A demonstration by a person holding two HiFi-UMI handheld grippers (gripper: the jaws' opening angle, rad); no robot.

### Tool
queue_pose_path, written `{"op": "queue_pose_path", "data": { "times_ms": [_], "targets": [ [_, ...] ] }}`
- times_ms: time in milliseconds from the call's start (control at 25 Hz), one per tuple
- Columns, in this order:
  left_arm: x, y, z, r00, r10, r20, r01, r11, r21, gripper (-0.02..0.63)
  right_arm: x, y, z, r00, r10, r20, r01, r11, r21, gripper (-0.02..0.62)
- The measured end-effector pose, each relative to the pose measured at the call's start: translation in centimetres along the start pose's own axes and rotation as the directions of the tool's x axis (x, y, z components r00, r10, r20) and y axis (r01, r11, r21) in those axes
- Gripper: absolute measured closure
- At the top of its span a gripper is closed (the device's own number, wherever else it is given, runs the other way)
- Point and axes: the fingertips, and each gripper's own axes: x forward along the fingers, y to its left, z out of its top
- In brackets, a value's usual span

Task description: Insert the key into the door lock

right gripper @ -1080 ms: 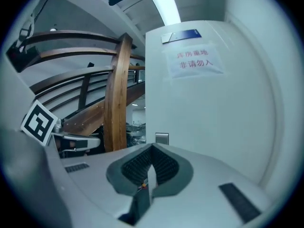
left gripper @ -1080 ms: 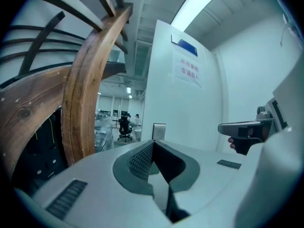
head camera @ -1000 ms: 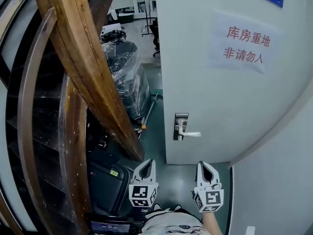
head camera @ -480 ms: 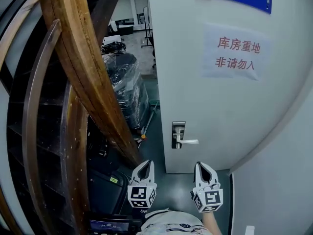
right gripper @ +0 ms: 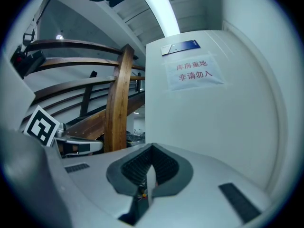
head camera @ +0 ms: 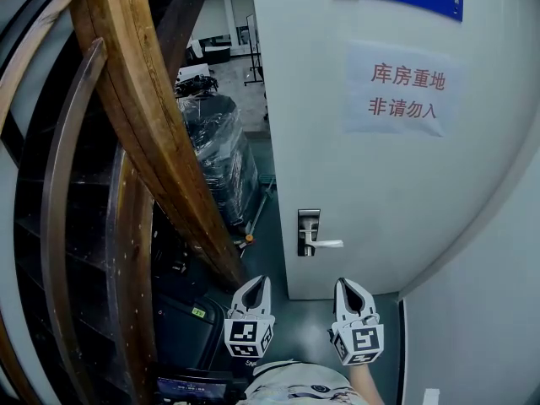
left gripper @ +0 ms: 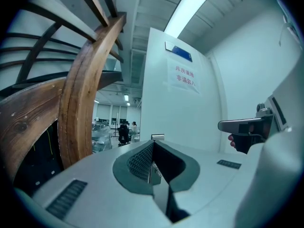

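Facing door [head camera: 380,184], wooden beam [head camera: 143,116] crowding left, perhaps wrapped goods [head camera: 221,142] beyond

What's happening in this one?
A person faces a white door, holding a tool in each hand, low and level, short of the door. The left tool is shut on a small silvery piece, apparently the key. The right tool is shut with nothing clearly in it. The lock plate and handle are untouched, so the key is not yet in.

Ur R gripper [right gripper: 148,170]: jaws together, thin pale sliver betw pads, can't ID.
Door [right gripper: 213,127]: white, ahead; paper notice [right gripper: 194,72] up top.
Wood post [right gripper: 118,103]: left of door.
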Motion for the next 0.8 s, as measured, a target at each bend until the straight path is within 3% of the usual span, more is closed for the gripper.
{"op": "queue_pose_path", "data": {
  "times_ms": [800],
  "targets": [
    [-0.4, 0.1, -0.4, 1.0, -0.003, -0.014, 0.003, 1.0, 0.018, 0.6, 0.2, 1.0, -0.4, 1.0, 0.02, -0.022, -0.02, 1.0, -0.014, 0.589]
  ]
}}
